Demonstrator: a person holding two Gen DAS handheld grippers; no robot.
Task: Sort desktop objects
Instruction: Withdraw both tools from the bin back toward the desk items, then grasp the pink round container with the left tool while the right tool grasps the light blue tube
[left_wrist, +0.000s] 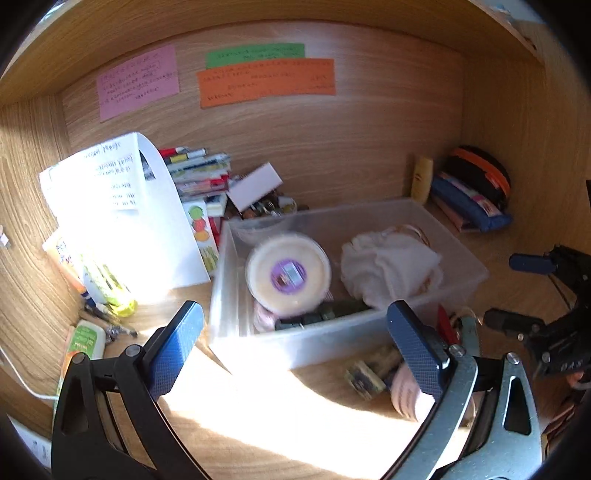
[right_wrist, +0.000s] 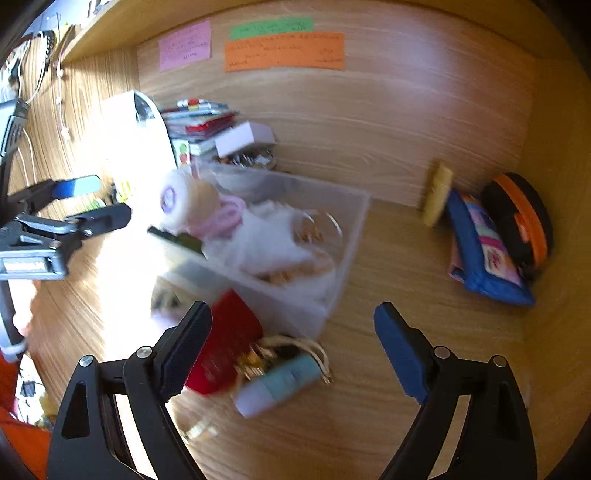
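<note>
A clear plastic bin (left_wrist: 458, 258) sits on my desk (left_wrist: 258, 413), well out from the back wall. Inside it lie a round lidded tub (left_wrist: 288, 271) with a purple label, a crumpled white cloth (left_wrist: 388, 266), something pink under the tub and a dark green piece along the front wall. Just outside the front wall lie a red case (right_wrist: 225, 350), a pale teal tube (right_wrist: 280, 384) and some gold trinkets, blurred. My left claw (left_wrist: 295, 350) hovers low before the bin, spread wide, holding nothing. My right claw (right_wrist: 291, 347) hangs over the red case and tube, also spread and holding nothing.
</note>
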